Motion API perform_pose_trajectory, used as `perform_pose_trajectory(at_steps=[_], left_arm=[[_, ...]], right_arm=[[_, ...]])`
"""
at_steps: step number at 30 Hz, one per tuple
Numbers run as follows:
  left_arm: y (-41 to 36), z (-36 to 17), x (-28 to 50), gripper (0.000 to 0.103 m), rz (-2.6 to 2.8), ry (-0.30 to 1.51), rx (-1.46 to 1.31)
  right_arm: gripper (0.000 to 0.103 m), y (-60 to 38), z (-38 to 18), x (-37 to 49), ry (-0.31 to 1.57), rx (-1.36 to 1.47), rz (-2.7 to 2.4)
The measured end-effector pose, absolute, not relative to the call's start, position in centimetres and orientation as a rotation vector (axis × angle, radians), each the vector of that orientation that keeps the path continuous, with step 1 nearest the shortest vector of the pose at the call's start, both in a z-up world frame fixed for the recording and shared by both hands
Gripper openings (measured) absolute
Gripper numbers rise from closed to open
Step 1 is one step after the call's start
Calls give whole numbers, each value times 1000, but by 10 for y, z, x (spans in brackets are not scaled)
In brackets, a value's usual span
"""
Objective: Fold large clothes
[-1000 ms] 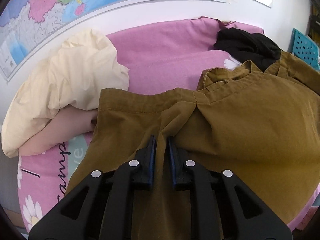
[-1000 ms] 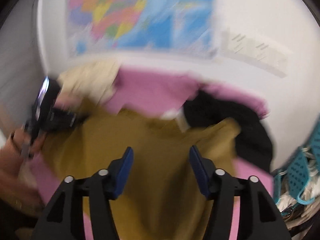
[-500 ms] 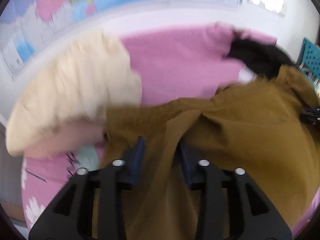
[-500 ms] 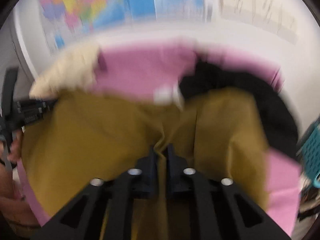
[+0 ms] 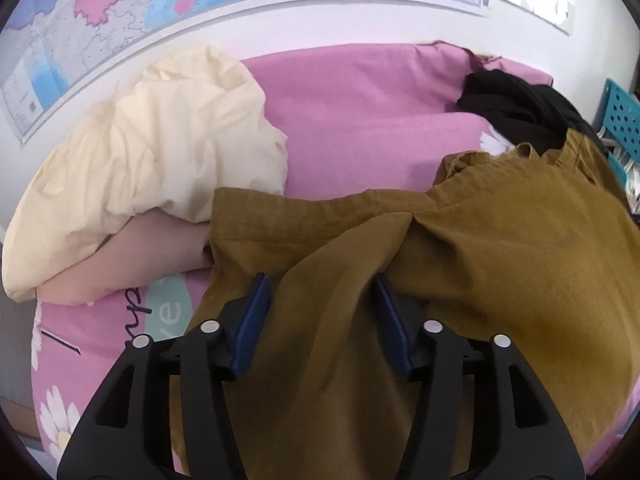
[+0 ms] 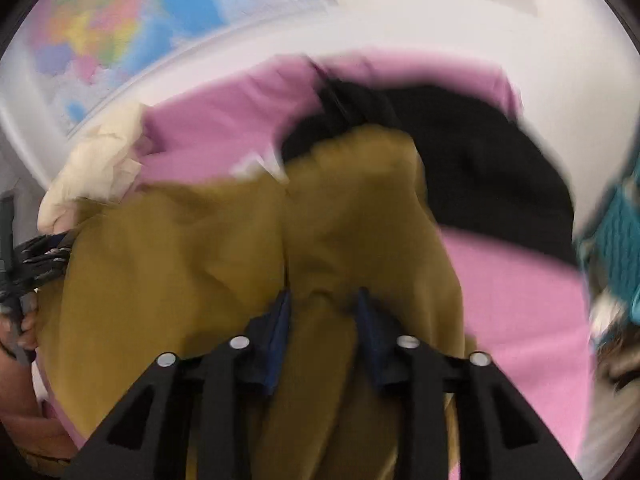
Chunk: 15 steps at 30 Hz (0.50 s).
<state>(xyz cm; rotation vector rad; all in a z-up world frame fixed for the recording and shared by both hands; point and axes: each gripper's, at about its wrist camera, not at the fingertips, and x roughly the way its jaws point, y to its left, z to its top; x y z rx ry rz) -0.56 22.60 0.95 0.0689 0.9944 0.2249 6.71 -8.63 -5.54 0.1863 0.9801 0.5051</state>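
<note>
A large mustard-brown garment [image 5: 480, 280] lies spread on the pink bed sheet [image 5: 360, 112]. My left gripper [image 5: 320, 304] is open, its blue pads either side of a raised fold of the brown cloth. In the blurred right wrist view the same brown garment [image 6: 180, 264] fills the middle. My right gripper [image 6: 322, 308] is open, with a ridge of the brown cloth between its pads. The left gripper [image 6: 36, 256] shows at that view's left edge.
A cream garment [image 5: 152, 160] is heaped at the left of the bed, over a pale pink one [image 5: 132, 260]. A black garment [image 5: 516, 112] lies at the back right. A teal perforated basket [image 5: 624, 116] stands at the right. A map [image 5: 200, 0] hangs on the wall.
My left gripper, shut on the brown fold a second ago, has opened. My right gripper closed on the cloth half a second ago and has now opened again.
</note>
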Motion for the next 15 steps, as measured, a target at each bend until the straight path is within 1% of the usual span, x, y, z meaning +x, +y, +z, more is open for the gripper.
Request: perform_pose_trajectory(at_steps=[2, 4, 8, 10, 12, 13, 15], left_arm=[[229, 13, -12, 62, 232, 989, 65], [231, 19, -22, 74, 263, 965, 90], [237, 37, -45, 75, 276, 907, 106], [242, 43, -57, 75, 261, 897, 84], [247, 44, -71, 75, 264, 894, 73], [248, 43, -74, 76, 264, 897, 68], [253, 33, -79, 79, 276, 927, 54]], right_arm=[[29, -98, -53, 62, 981, 244, 496], [31, -98, -45, 56, 963, 226, 486], [41, -94, -13, 29, 854, 179, 531], [42, -90, -4, 16, 819, 210, 610], [44, -83, -3, 9, 810, 179, 640], [46, -78, -8, 6, 821, 146, 633], [46, -75, -29, 9, 875, 127, 612]])
